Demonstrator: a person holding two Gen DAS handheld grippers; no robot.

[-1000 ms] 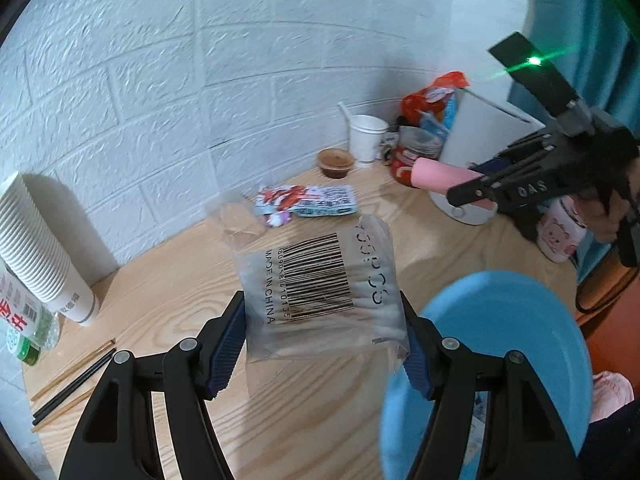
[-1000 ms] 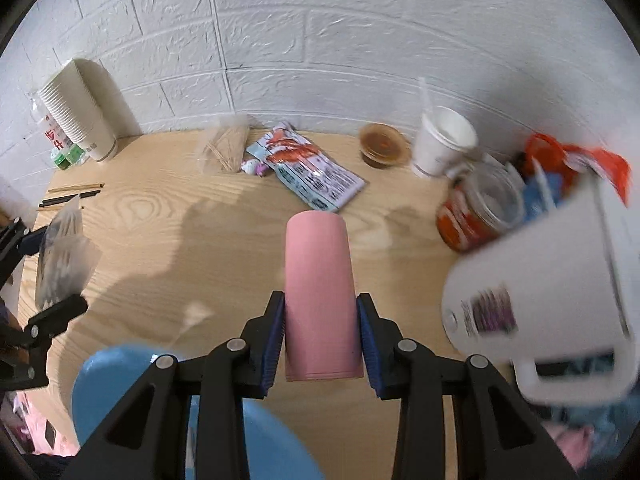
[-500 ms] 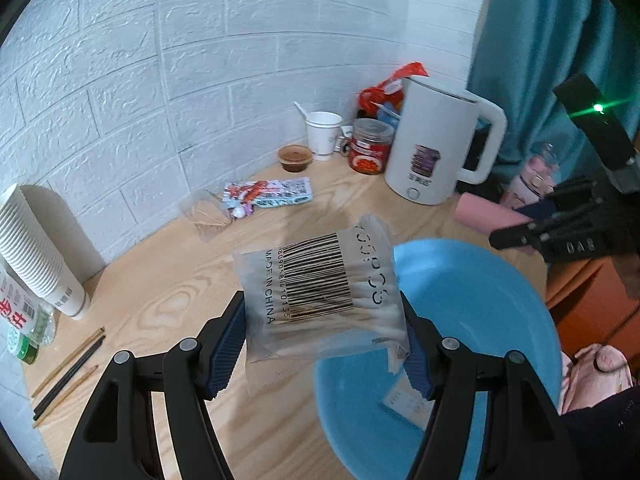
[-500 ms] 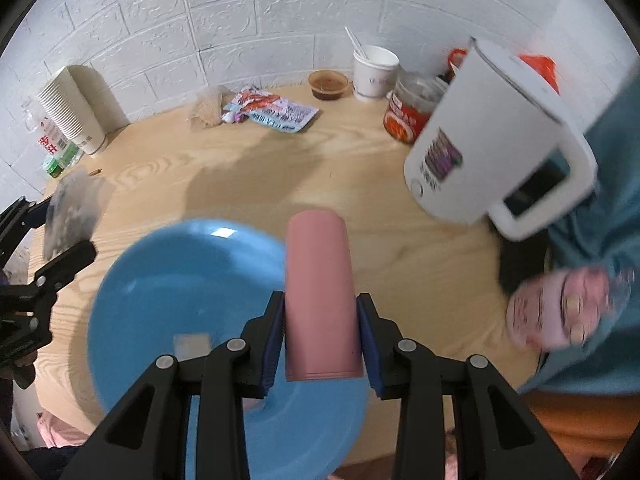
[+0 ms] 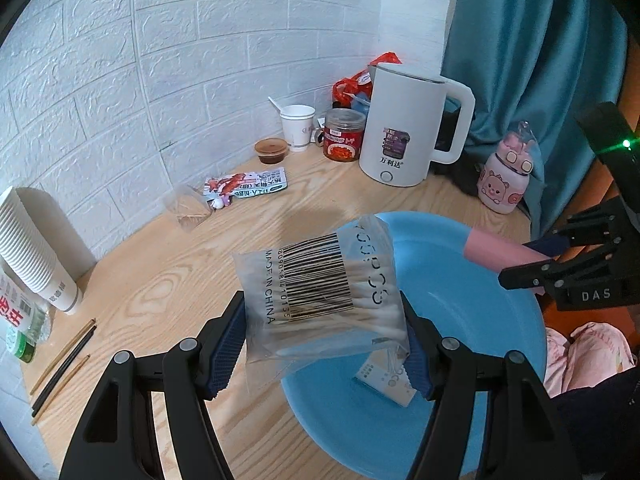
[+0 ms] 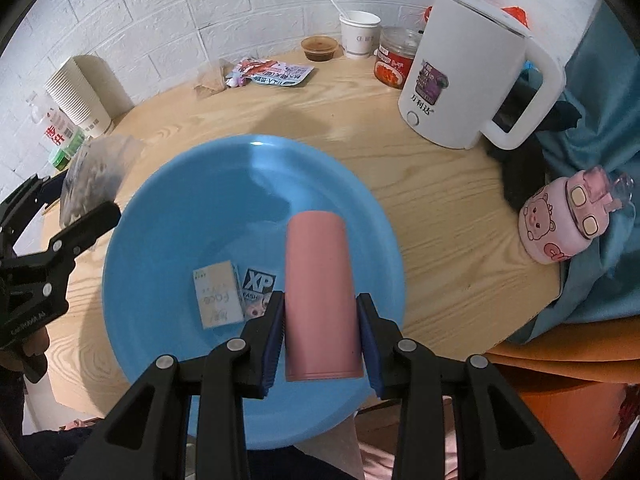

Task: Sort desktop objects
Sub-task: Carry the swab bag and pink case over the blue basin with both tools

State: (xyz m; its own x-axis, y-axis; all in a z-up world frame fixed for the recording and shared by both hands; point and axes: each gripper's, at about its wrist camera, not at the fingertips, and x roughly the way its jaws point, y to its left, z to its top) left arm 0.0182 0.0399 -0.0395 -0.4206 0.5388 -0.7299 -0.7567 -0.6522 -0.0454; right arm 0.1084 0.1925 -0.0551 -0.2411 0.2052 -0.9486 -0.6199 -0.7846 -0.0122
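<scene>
Holding a pink tube (image 6: 320, 300) in your right gripper (image 6: 320, 316), jaws narrow and pressed on its sides, you hover it above the blue basin (image 6: 168, 200). Your left gripper (image 5: 324, 344), jaws wide, clamps a swab bag (image 5: 320, 292) over the basin's left rim. Lower each inside the basin, beside the two small boxes (image 6: 228, 296) on its floor, before you let go.
</scene>
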